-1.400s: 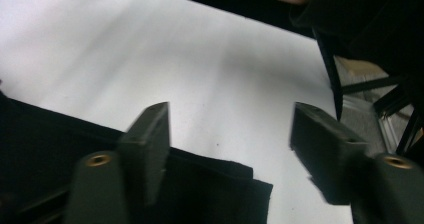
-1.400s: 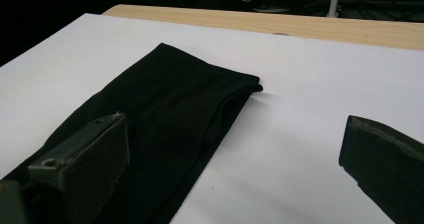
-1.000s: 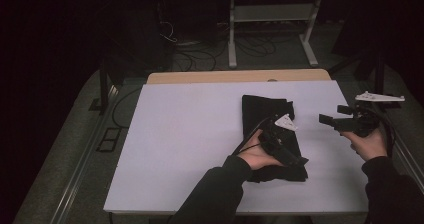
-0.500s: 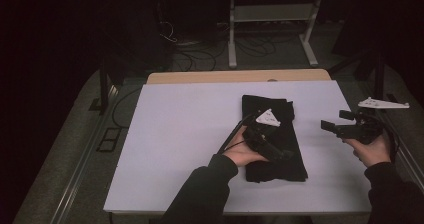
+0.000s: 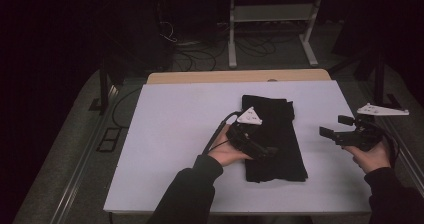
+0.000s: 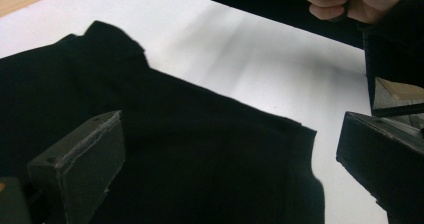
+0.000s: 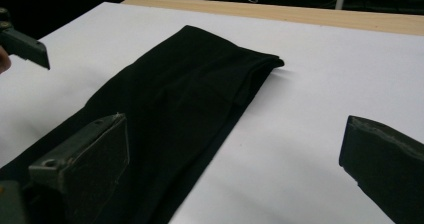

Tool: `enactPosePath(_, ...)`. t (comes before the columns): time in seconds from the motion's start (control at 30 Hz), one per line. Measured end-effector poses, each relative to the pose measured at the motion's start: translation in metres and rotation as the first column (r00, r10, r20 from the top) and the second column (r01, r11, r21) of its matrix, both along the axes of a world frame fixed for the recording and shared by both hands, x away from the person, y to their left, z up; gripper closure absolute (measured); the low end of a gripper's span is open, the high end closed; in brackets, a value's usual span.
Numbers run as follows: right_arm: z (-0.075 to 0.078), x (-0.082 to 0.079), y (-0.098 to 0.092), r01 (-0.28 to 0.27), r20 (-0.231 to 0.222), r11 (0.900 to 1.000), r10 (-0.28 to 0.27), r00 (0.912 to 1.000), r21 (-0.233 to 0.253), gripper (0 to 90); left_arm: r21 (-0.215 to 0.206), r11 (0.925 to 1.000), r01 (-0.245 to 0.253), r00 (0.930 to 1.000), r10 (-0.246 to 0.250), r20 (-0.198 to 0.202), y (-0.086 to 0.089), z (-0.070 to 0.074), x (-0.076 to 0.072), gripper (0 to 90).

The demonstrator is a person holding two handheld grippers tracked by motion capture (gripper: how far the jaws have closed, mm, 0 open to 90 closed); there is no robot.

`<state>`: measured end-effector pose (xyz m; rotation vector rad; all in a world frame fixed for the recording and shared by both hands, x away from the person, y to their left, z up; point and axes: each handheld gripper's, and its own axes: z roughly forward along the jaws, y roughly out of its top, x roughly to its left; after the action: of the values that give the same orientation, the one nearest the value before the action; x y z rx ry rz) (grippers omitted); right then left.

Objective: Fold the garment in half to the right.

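Black folded cloth (image 5: 274, 139) lies flat on the smooth white table (image 5: 170, 134); both tongs gape, holding nothing.

A black cloth (image 5: 277, 134) lies flat on the white table (image 5: 170, 134), right of its middle. It is folded into a long, narrow strip that runs from the near side toward the far side, with a thicker, layered fold at its far end.

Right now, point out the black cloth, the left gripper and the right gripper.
black cloth (image 5: 282, 151): high view, middle of the folded fabric.
left gripper (image 5: 267, 152): high view, between its fingers, over the cloth.
right gripper (image 5: 336, 126): high view, between its open fingers.
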<state>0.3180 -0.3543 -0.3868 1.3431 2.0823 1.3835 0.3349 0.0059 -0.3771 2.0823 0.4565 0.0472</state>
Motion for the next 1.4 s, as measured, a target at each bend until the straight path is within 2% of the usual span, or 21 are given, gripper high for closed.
enactPosePath(0.23,-0.001,-0.009,0.005,-0.013,0.008,1.000,0.013,0.9999,-0.013,0.0,-0.013,0.9992,-0.038,0.9992,0.038,0.010,0.023,0.002,0.001,0.0)
enactPosePath(0.4,-0.004,-0.012,0.006,-0.015,-0.004,1.000,0.015,0.9999,-0.018,0.0,-0.015,0.9976,-0.067,0.9977,0.068,0.007,0.037,0.000,0.001,0.0)
enactPosePath(0.67,-0.007,-0.018,0.006,-0.009,-0.004,1.000,0.009,0.9999,-0.013,0.0,-0.023,0.9948,-0.099,0.9951,0.099,0.006,0.054,-0.002,0.001,0.0)
enactPosePath(0.93,-0.009,-0.026,0.008,-0.016,0.002,1.000,0.016,0.9999,-0.009,0.0,-0.032,0.9888,-0.146,0.9893,0.146,0.004,0.075,-0.005,0.001,0.0)
enactPosePath(1.2,-0.011,-0.032,0.007,-0.017,0.011,1.000,0.017,0.9998,-0.004,0.0,-0.025,0.9859,-0.166,0.9861,0.166,0.006,0.096,-0.009,-0.004,0.0)
enactPosePath(1.4,-0.012,-0.037,0.009,-0.038,0.015,0.999,0.038,0.9992,-0.014,0.0,-0.029,0.9832,-0.180,0.9834,0.181,0.019,0.112,-0.009,-0.009,0.0)
